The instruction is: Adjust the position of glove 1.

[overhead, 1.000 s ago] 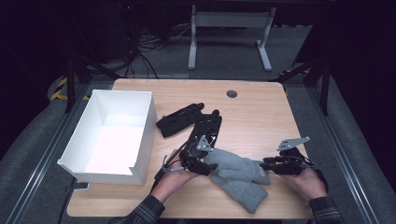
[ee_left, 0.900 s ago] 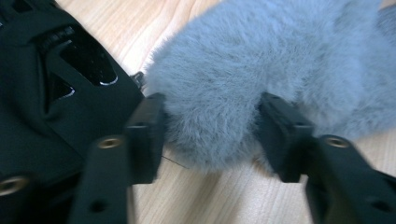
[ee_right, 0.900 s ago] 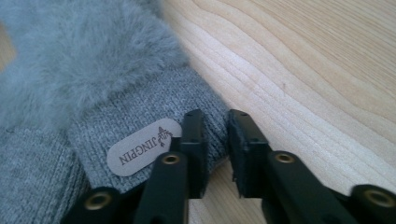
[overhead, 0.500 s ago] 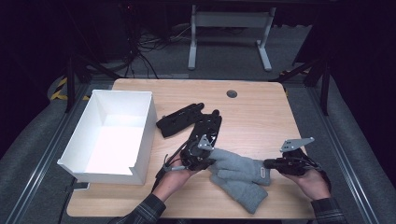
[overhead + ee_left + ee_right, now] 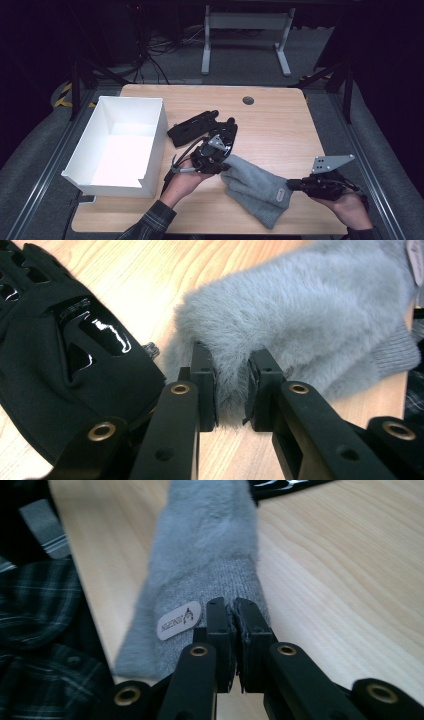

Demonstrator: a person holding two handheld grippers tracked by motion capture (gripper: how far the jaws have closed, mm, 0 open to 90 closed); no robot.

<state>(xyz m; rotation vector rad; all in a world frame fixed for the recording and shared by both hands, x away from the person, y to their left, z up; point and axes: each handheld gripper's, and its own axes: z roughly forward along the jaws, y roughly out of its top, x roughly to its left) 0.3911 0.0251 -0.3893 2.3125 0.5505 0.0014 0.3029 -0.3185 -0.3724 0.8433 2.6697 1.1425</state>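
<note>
Both grippers have just been closing, and we now have the grey fuzzy glove (image 5: pixel 255 187) pinched at both ends: left gripper (image 5: pixel 231 385) clamps the furry fingertip end, right gripper (image 5: pixel 234 630) is shut on the knit cuff beside its white label (image 5: pixel 178 620). Since a second ago the glove is stretched out and lifting off the wooden table (image 5: pixel 280 125), next to the black gloves (image 5: pixel 200 129). We judge the white box (image 5: pixel 150 150) its likely destination
</note>
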